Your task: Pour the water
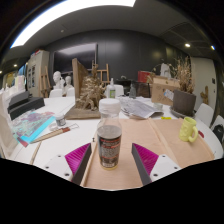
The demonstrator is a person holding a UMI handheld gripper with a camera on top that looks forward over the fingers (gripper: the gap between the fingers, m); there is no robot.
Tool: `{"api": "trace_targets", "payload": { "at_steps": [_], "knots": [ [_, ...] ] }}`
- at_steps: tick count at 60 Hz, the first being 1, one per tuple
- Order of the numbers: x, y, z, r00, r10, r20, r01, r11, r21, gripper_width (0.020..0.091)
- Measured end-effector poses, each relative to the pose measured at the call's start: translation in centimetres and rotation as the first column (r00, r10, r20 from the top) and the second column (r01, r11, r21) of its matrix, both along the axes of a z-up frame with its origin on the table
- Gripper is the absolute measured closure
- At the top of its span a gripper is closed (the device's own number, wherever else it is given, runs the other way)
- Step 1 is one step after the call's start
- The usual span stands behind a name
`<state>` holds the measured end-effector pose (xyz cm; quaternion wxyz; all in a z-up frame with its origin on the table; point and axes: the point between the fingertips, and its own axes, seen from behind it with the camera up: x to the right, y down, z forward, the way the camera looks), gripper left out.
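Observation:
A clear bottle [109, 132] with a white cap and a dark label stands upright on a tan board [112, 165] on the table. My gripper [110, 160] is open, and its magenta pads [78, 157] sit wide apart on both sides. The bottle stands at the fingertips, midway between them, with a clear gap on each side. Neither finger touches it. A small yellow-green thing [188, 128] sits on the table to the right of the bottle; I cannot tell what it is.
Papers and a blue sheet [38, 128] lie to the left on the white table [60, 140]. Wooden models [88, 95] stand behind the bottle. More papers [140, 107] and cluttered desks fill the back of the room.

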<state>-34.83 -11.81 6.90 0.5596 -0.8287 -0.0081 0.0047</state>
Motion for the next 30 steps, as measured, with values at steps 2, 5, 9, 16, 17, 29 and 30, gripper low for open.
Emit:
{"api": "trace_targets", "payload": {
  "at_steps": [2, 5, 9, 16, 17, 29, 30],
  "knots": [
    [-0.2, 0.8, -0.5, 1.0, 0.0, 0.002, 0.0, 1.0, -0.001, 0.0299],
    [-0.4, 1.9, -1.1, 1.0, 0.001, 0.001, -0.001, 1.0, 0.003, 0.0345],
    [-0.5, 3.0, -1.5, 1.0, 0.004, -0.009, -0.004, 1.0, 0.013, 0.045],
    [-0.3, 4.0, -1.4, 1.0, 0.002, -0.006, -0.001, 0.999, 0.032, 0.0684],
    [-0.4, 4.0, -1.4, 1.0, 0.001, -0.008, 0.0, 1.0, 0.031, 0.0694],
    [-0.3, 3.8, -1.3, 1.0, 0.007, -0.013, -0.007, 1.0, 0.018, 0.0851],
    [-0.3, 3.8, -1.2, 1.0, 0.012, -0.011, -0.012, 1.0, 0.016, 0.085]
  ]
}}
